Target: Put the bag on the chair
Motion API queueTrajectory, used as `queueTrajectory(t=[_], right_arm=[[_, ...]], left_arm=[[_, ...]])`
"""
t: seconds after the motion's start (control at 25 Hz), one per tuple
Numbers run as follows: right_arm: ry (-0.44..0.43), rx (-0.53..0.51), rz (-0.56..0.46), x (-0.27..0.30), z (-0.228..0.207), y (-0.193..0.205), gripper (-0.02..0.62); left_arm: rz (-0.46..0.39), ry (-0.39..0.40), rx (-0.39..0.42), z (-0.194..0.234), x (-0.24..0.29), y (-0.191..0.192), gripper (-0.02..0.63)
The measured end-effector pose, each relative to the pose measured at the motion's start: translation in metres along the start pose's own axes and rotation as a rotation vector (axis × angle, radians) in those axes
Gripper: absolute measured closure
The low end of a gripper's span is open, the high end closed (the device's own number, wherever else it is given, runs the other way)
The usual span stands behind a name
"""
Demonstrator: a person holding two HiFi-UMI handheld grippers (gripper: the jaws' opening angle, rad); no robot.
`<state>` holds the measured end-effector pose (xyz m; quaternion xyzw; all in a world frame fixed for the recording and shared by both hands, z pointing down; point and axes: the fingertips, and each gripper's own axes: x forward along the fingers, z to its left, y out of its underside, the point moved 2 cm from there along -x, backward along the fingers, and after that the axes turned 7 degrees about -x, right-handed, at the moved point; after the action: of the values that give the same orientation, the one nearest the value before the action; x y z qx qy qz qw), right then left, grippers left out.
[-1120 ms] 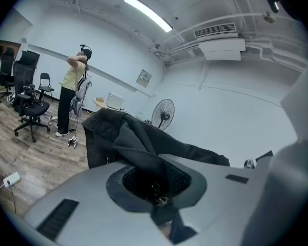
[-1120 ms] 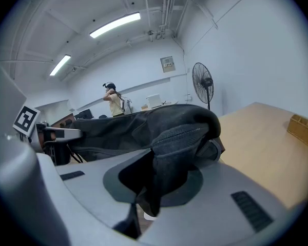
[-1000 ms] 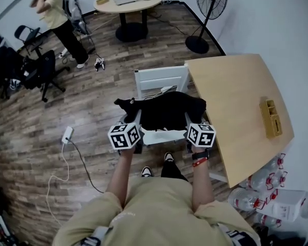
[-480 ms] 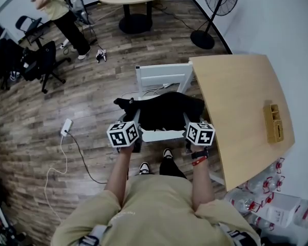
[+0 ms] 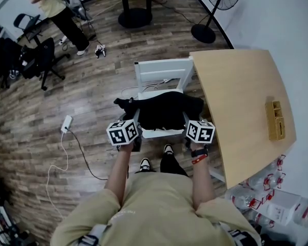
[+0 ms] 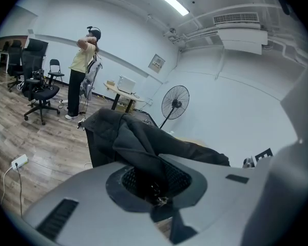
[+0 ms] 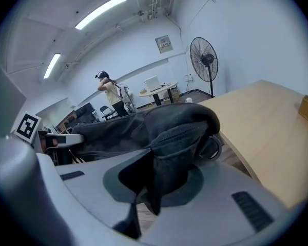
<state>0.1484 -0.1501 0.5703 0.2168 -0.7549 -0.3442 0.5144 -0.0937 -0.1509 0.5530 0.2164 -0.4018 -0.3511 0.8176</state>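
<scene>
- Right now the floppy black fabric bag point(image 5: 167, 111) lies spread across the seat of the white wooden chair point(image 5: 161, 72), in front of its slatted back. I cannot tell whether its weight is fully on the seat or partly hanging from the grippers.
- The left gripper point(image 5: 128, 132) is clamped on a fold of cloth at the bag's near-left edge; its own view shows the fabric bunched tightly between the jaws.
- The right gripper point(image 5: 197, 131) is likewise pinched on a thick seamed fold at the near-right edge.
- One end of the bag pokes out past the seat's left side, so the load looks off-centre.
- My worry: if both grips let go with that end overhanging, the limp cloth could drag itself off the left edge onto the plank floor point(image 5: 87, 106).
- Another risk is cloth catching in a jaw on release and being tugged back toward the near edge as the gripper pulls away.
- Just right of the chair stands the pale wooden table point(image 5: 241, 101); a wide swing of the right gripper could knock its edge.
- Far left, another person point(image 5: 56, 9) stands well clear.
</scene>
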Motion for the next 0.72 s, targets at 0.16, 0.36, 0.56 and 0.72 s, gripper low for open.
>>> queueTrajectory(t=[0.16, 0.36, 0.56, 0.72], right_arm=[[0.011, 0.002, 0.016, 0.002, -0.005, 0.005, 0.532], [0.011, 0.007, 0.026, 0.006, -0.008, 0.008, 0.532], [0.012, 0.011, 0.040, 0.011, -0.012, 0.013, 0.532], [0.012, 0.017, 0.054, 0.015, -0.016, 0.019, 0.532]], left_arm=[[0.024, -0.005, -0.020, 0.002, 0.006, 0.005, 0.549], [0.044, -0.015, -0.034, 0.005, 0.013, 0.010, 0.549], [0.071, -0.030, -0.042, 0.009, 0.020, 0.018, 0.549], [0.085, -0.037, -0.047, 0.012, 0.025, 0.024, 0.549]])
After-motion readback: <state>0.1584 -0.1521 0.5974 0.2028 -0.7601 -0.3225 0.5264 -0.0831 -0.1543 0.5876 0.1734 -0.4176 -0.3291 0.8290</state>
